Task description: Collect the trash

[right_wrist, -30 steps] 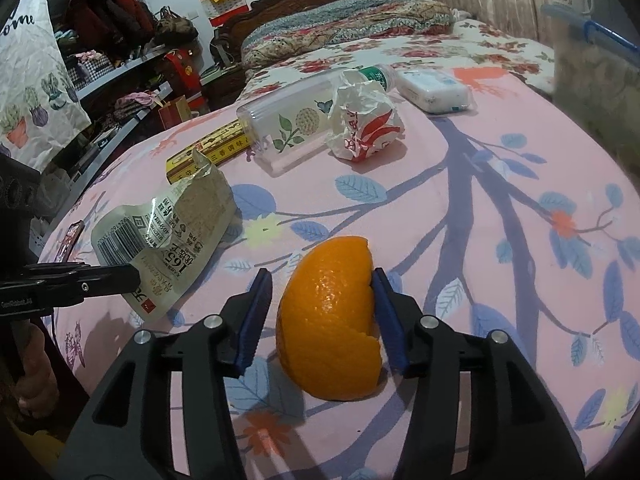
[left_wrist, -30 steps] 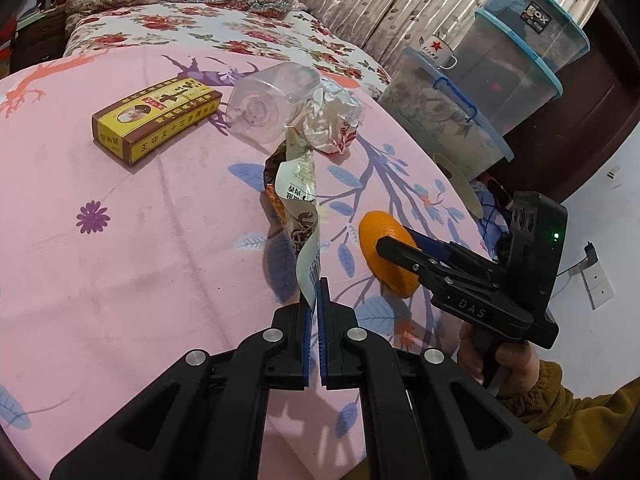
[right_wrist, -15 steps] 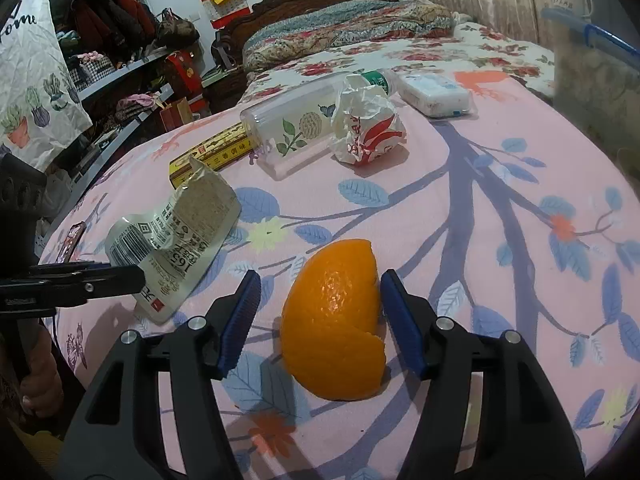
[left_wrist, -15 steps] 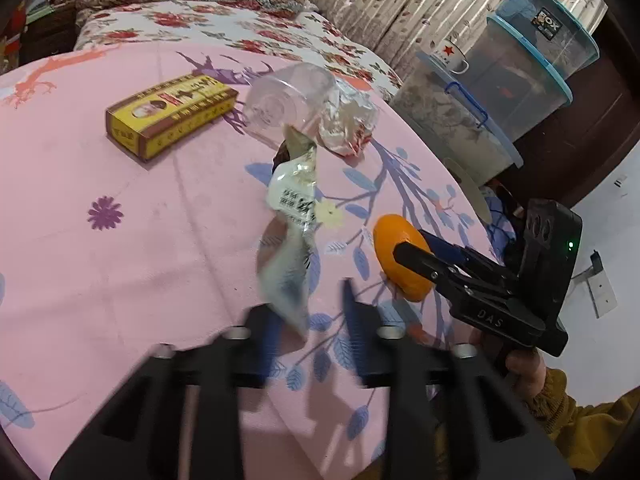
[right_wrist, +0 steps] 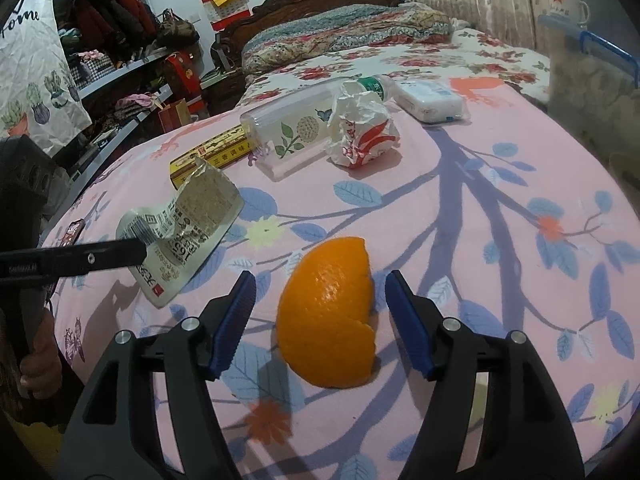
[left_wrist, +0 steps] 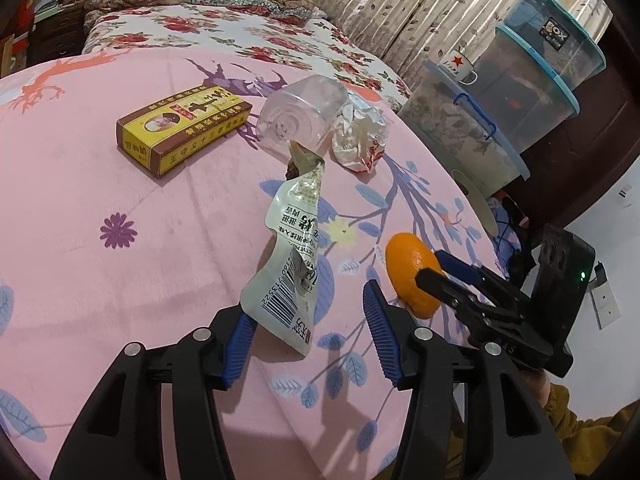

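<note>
The left gripper [left_wrist: 308,330] has just been opening and now stands released, its ribbed blue pads apart; the torn snack wrapper [left_wrist: 290,256] it pinched a second ago stands between them, its lower edge leaning at the left pad and its crinkled foil body rising toward 12 o'clock. The right gripper [right_wrist: 320,320] has also been widening: its pads, which a second ago pressed the orange peel [right_wrist: 330,316], now stand clear of it on both sides, so the peel rests free on the pink bedspread [right_wrist: 500,184] between the jaws. The peel is a pebbled, domed half-shell with a ragged cut edge. In the left wrist view it lies at 3 o'clock from the wrapper, close to the right gripper's fingers [left_wrist: 440,280]. Beyond the wrapper, at 12 o'clock, a clear plastic bottle [left_wrist: 300,114] lies on its side, touching a crumpled paper wrapper [left_wrist: 360,140] with red print at its right. A yellow and brown cardboard box [left_wrist: 184,128] lies at 10 o'clock, apart from the bottle. In the right wrist view a white soft pack [right_wrist: 430,100] sits at 1 o'clock past the crumpled paper. Nothing lies between either claw and its piece of trash. Stacked translucent storage bins [left_wrist: 520,92] with blue lids stand off the bed at 2 o'clock, a star-marked mug [left_wrist: 458,66] on the lowest.
</note>
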The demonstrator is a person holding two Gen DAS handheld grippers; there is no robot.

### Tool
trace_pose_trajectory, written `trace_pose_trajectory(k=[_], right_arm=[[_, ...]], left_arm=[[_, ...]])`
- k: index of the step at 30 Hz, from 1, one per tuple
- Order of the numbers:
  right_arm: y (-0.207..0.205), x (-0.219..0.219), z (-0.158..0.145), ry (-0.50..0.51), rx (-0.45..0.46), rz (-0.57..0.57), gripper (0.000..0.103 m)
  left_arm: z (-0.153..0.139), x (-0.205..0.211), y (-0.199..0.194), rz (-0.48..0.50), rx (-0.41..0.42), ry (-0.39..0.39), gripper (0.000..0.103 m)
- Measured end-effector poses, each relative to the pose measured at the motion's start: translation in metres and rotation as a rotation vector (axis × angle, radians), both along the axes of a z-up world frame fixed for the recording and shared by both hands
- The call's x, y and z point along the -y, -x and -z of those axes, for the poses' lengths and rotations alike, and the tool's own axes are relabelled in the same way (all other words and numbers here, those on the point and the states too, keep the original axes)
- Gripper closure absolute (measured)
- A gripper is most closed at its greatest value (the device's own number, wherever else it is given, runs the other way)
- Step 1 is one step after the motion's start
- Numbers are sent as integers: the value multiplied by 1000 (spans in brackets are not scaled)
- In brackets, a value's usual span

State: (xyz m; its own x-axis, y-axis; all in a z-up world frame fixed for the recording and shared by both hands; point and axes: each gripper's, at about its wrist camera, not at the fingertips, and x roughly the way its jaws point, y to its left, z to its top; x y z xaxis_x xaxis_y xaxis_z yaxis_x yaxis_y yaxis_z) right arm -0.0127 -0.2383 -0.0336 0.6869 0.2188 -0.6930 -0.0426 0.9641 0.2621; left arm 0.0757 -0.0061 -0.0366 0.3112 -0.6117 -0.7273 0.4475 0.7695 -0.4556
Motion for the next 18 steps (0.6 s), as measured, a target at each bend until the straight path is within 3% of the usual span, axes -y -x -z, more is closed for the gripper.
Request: trace_pose_trajectory(k=[6,8,9,10,11,18], right_arm=[[9,6,5,14,-6,12,34],[10,7,9,20,-12,15,34],[9,8,12,15,-19,7,39],[9,7,11,-7,-11,-13,56],[9,6,11,-24,-8,-34,61],[13,7,0,-31,39,-24,72]], left_arm=[[2,7,-5,1,1,-18,59],[5,9,-8,3,-11,-18,95],[7,9,-9,5,-24,3,96],[7,9,-10,1,-32,20,98],[5,9,-10,3,-31,33,99],[-27,20,2,60,31,126,99]])
